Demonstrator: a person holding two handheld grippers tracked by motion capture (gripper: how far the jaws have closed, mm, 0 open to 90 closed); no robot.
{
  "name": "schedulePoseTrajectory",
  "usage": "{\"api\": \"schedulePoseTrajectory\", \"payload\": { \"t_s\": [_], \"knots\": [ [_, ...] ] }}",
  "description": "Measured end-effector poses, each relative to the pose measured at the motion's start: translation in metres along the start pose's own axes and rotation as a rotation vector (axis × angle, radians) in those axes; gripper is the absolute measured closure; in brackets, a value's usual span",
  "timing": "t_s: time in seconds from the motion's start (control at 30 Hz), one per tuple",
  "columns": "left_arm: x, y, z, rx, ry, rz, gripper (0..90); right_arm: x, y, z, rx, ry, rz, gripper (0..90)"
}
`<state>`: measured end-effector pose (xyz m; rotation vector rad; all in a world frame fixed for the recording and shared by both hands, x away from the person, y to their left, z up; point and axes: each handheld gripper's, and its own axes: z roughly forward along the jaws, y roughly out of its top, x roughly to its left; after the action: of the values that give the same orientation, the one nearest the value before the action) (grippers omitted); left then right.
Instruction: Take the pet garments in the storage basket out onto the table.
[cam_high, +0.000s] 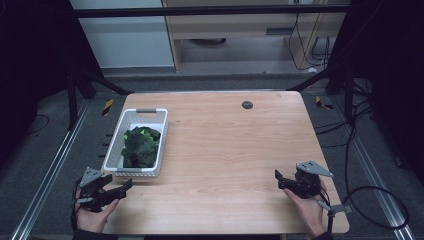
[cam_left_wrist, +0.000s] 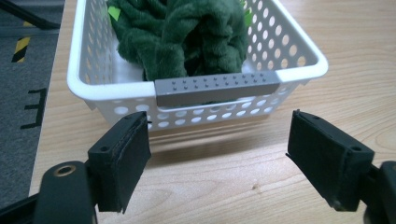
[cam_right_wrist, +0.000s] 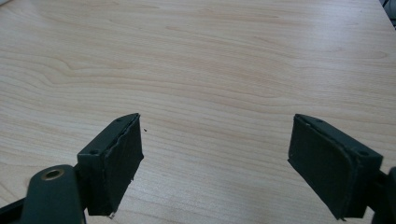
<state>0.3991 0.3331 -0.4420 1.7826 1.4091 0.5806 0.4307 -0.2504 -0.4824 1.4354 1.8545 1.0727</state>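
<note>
I am holding my left gripper (cam_left_wrist: 217, 156) with its jaws spread wide and empty, just in front of the white perforated plastic basket (cam_left_wrist: 84, 60). The basket is standing on the left part of the wooden table (cam_high: 235, 150), its long axis running away from me, with the dark green plush cloth (cam_left_wrist: 187, 37) inside. My right gripper (cam_high: 286, 182) is also released, well apart from it, so the left one is nearer.

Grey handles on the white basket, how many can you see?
2. One grey handle is on the basket's near end, facing the open left gripper; the other handle is on the far end.
</note>
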Motion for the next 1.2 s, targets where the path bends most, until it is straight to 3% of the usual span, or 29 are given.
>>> {"api": "schedulePoseTrajectory", "payload": {
  "t_s": [0.3,0.77,0.97,1.2],
  "knots": [
    [0.004,0.011,-0.008,-0.024,-0.006,-0.011,19.6,0.001,0.001,0.001,0.015,0.006,-0.004,16.0],
    [0.010,0.043,-0.021,-0.056,-0.008,-0.014,18.5,0.000,0.003,0.001,0.022,0.001,-0.001,13.8],
    [0.007,0.061,-0.018,-0.054,-0.013,0.009,18.6,-0.001,0.004,0.001,0.019,-0.004,-0.003,13.2],
    [0.006,0.084,-0.008,-0.019,-0.014,0.042,18.8,0.000,0.004,0.001,0.024,0.002,-0.004,12.9]
  ]
}}
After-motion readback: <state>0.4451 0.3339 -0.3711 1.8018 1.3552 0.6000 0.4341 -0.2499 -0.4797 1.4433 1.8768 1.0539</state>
